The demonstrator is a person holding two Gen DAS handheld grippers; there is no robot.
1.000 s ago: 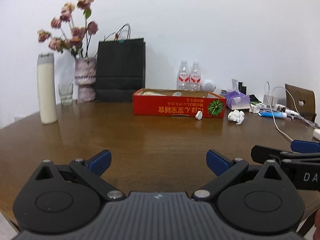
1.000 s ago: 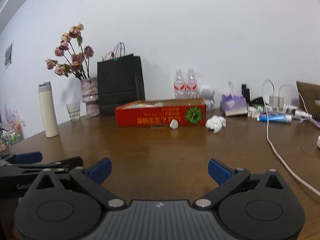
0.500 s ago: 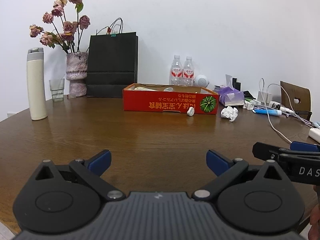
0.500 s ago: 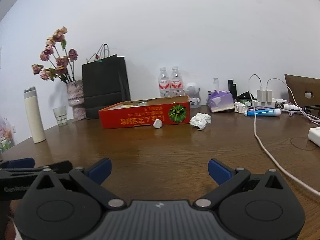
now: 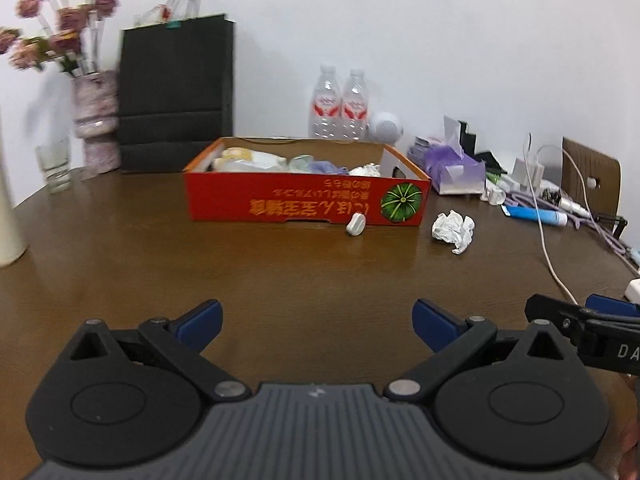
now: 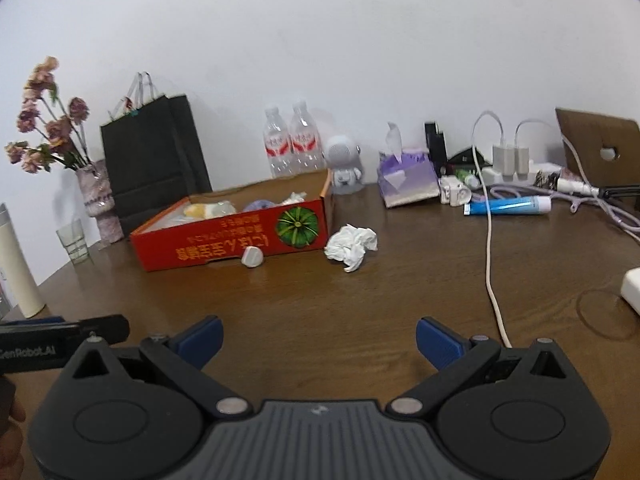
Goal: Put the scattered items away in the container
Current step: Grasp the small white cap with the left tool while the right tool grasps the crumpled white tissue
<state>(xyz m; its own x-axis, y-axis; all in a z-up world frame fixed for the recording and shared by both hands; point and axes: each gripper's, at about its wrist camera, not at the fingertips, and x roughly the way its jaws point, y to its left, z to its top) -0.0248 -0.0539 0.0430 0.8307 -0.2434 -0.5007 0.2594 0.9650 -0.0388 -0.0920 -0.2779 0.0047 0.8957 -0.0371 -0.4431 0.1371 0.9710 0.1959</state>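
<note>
A red cardboard box (image 5: 306,200) (image 6: 224,242) sits on the brown table with several items inside. A small white cap (image 5: 356,224) (image 6: 252,257) leans against its front wall. A crumpled white tissue (image 5: 454,229) (image 6: 352,243) lies on the table just right of the box. My left gripper (image 5: 316,320) is open and empty, well short of the box. My right gripper (image 6: 319,338) is open and empty too, nearer the tissue's side. Each gripper shows at the edge of the other's view.
A black paper bag (image 5: 176,96), a flower vase (image 5: 96,120), a glass (image 5: 54,164) and a cream flask (image 6: 18,268) stand at the left. Two water bottles (image 6: 292,144), a purple tissue box (image 6: 406,178), a blue tube (image 6: 508,205) and white cables (image 6: 490,264) crowd the back right.
Both grippers have risen and moved closer to the box, so its contents now show from above. The cap and the tissue have not moved. Both jaws stay open.
</note>
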